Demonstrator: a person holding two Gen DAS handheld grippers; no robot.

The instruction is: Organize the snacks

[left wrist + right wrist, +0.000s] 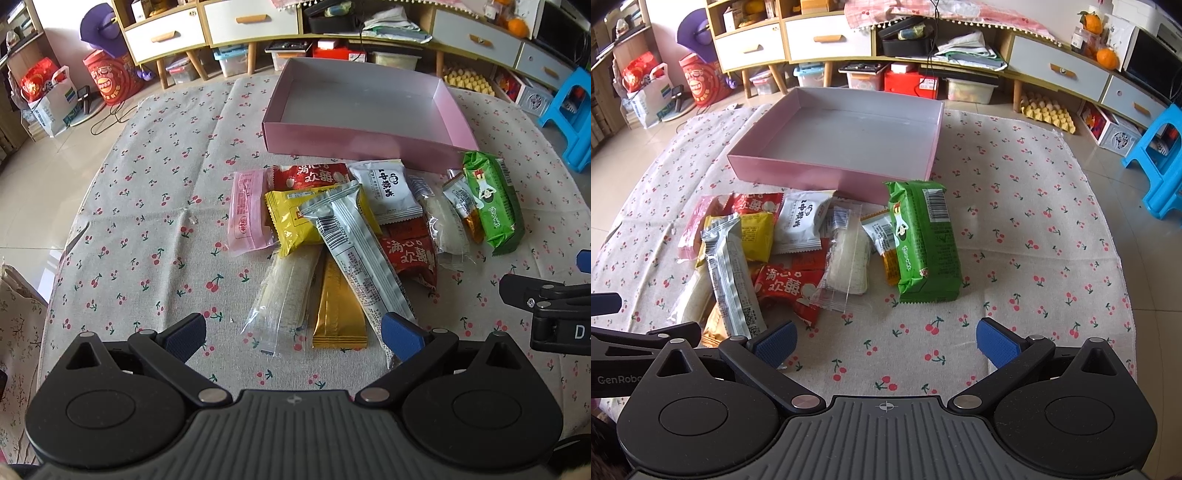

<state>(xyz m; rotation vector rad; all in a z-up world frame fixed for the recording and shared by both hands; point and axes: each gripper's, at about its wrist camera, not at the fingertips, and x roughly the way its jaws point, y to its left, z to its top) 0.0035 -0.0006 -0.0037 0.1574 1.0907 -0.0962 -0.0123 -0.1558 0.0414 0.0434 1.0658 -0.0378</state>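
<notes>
In front of my tongs, a table covered by a cherry-print cloth (1015, 229) carries everything. A shallow pink cardboard box (827, 171) sits on the far part of the cloth. Just before it lies a heap of wrapped snacks: a green packet (929, 243) at the right edge, a pink packet (245, 214) at the left, and a gold bar (338, 314) nearest me.

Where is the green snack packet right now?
The green plastic snack packet lies at the pile's right end, just before the pink cardboard box, beside a small orange packet.
</notes>
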